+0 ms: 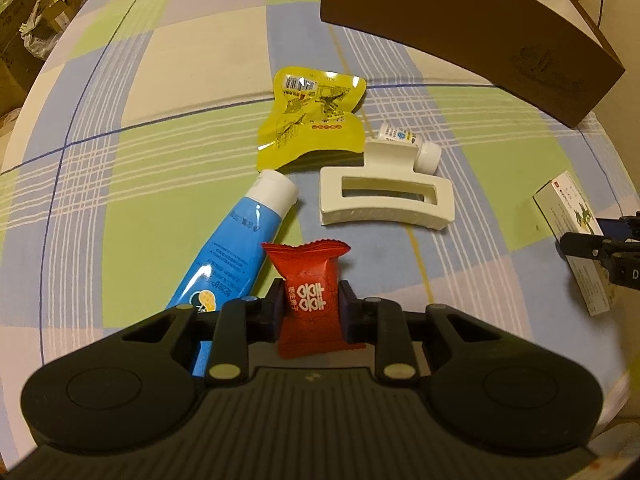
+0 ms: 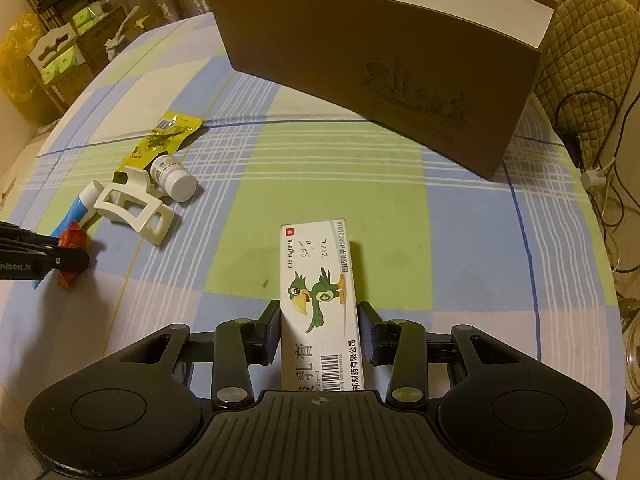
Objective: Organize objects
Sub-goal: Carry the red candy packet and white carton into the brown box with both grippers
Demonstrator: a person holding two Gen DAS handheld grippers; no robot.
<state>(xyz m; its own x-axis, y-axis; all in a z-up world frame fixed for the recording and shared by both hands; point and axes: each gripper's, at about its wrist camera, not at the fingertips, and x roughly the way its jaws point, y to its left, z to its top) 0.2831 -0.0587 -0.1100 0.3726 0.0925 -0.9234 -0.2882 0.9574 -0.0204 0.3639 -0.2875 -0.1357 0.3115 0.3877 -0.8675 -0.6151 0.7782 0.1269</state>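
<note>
While the left claw [image 1: 312, 307] pinches a red sachet [image 1: 311, 300], the right claw [image 2: 319, 330] seemingly grips a box [image 2: 318, 304].

Dim warm light, fisheye-bent edges, slight blur

**Seven items and two grippers counted**

One red candy packet [image 1: 312, 304] is counted, and one blue tube [image 1: 236, 244] with a white cap. One yellow snack pouch [image 1: 308, 116] is seen, one white hair claw clip [image 1: 384, 196], and one small white bottle [image 1: 416, 144]. One white medicine carton [image 2: 320, 304] printed with a green bird is counted. One brown open-topped box [image 2: 384, 72] is seen. Two grippers are counted: the left gripper [image 1: 312, 312] and the right gripper [image 2: 320, 332].
</note>
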